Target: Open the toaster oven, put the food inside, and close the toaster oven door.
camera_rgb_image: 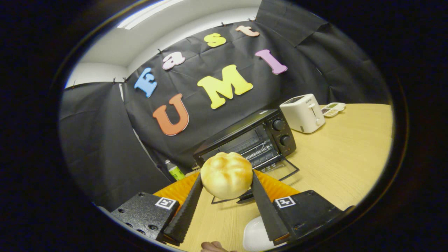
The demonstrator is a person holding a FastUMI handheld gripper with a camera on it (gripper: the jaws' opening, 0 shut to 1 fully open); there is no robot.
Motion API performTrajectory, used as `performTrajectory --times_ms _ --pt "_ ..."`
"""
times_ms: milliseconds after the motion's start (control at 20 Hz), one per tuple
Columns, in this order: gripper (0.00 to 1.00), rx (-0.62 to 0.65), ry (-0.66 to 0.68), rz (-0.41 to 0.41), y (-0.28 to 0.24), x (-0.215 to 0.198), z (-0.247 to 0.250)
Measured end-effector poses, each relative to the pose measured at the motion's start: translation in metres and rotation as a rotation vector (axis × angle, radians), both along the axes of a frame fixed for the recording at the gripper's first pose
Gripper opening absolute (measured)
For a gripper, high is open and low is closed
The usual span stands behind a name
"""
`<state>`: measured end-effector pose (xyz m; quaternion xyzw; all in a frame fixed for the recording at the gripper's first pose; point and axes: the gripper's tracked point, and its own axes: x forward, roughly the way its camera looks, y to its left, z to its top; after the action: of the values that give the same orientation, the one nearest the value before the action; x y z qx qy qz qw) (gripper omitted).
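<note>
Between the gripper [226, 187] fingers sits the clamped bun [226, 175]; carry it level into the toaster oven [250, 140] (door already down).

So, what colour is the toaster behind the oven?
White toaster, clearest in the gripper view.

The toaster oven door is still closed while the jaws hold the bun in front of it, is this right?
Not quite: the gripper view shows the toaster oven with its glass door already folded down open. The rest holds: the gripper has its jaws pressed on both sides of the bun, in front of the oven.
</note>
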<state>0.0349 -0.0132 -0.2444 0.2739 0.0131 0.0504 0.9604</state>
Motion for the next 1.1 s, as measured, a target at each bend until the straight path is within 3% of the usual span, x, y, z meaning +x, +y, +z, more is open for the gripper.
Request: performTrajectory --times_ms 350,500,700,950,1100 --pt "0.87 0.156 0.102 0.052 -0.006 0.073 -0.015" --pt "0.88 0.168 0.077 0.034 -0.018 0.11 -0.009" --pt "0.88 0.193 0.12 0.07 -0.009 0.158 -0.015" --pt "0.88 0.268 0.158 0.061 -0.014 0.204 -0.028" --pt "0.88 0.244 0.186 0.053 -0.019 0.224 -0.035"
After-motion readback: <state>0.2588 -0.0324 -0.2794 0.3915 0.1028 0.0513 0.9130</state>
